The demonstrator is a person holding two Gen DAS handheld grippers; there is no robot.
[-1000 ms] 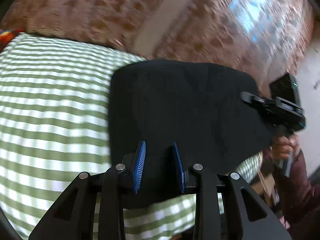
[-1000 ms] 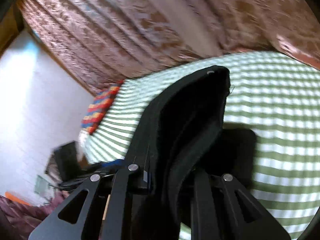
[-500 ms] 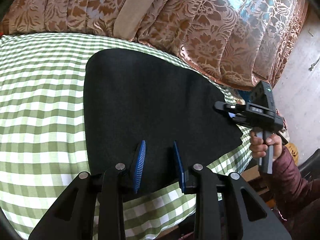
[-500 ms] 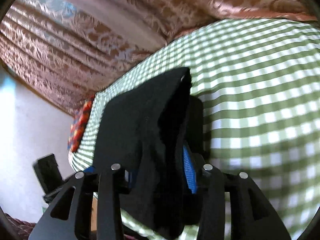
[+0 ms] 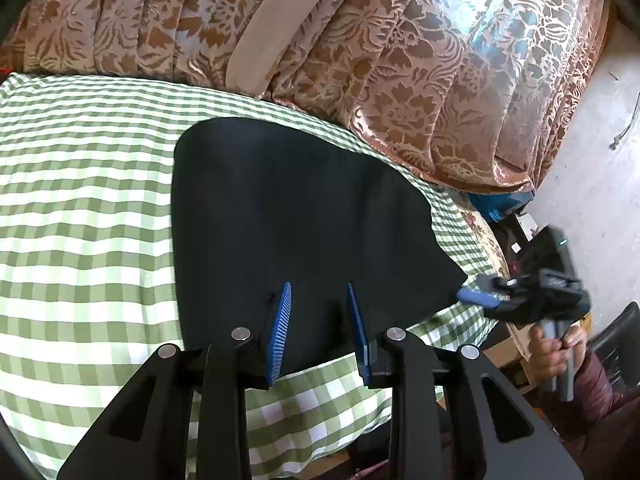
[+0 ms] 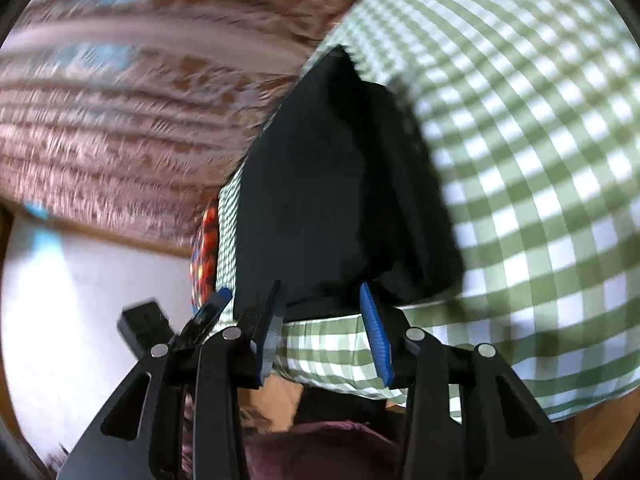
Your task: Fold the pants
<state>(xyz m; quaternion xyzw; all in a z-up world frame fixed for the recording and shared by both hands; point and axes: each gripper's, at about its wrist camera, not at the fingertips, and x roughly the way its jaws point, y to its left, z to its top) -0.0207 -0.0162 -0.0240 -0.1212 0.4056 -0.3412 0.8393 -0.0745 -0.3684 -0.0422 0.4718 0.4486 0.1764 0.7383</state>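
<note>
Brown flowered curtains [image 5: 400,92] across the top of the frame, green checked cloth [image 5: 80,208] covering the desk below. Black pants [image 5: 288,216] lying folded flat in the middle, near edge close to the desk's front edge. Left hand-held gripper [image 5: 318,320] spread apart over the near edge, pinching nothing. Right hand-held gripper [image 6: 322,320] also spread, empty, at the pants' lower right corner. Risky bits, probably: catching just the top layer and peeling the fold open, or dragging the slippery cloth along and sliding everything off the front edge.
</note>
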